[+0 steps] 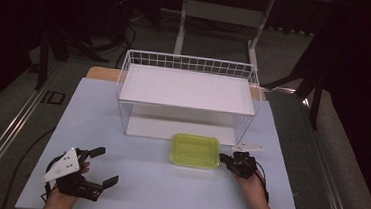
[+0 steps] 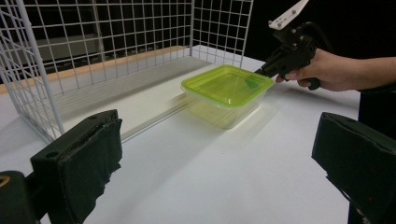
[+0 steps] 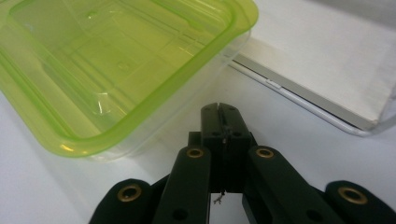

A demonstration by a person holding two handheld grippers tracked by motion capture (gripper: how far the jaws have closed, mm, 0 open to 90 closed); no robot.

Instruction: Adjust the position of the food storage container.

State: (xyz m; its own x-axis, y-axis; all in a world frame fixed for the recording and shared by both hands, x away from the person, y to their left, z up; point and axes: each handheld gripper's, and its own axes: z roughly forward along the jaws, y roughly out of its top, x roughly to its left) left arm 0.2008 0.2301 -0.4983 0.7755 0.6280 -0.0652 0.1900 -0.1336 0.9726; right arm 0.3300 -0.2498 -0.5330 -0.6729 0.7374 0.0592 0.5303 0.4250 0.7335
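A clear container with a lime-green lid [image 1: 195, 150] stands on the white table just in front of the wire rack. My right gripper [image 1: 223, 158] lies low at its right side, jaws shut with nothing between them. In the right gripper view the shut tips [image 3: 222, 109] sit just off the container's [image 3: 116, 60] side wall, under the lid's rim; I cannot tell if they touch. My left gripper [image 1: 106, 166] rests at the table's near left, open wide and empty. Past its spread jaws [image 2: 219, 158], the left gripper view has the container [image 2: 226, 88] and the other gripper [image 2: 261, 71] at its far edge.
A white wire rack [image 1: 189, 64] with a solid upper shelf and a low bottom board [image 3: 327, 60] stands at the back of the table [image 1: 157, 187]. Its wire side panel [image 2: 32, 70] is near my left gripper. Desk legs and stands are on the dark floor behind.
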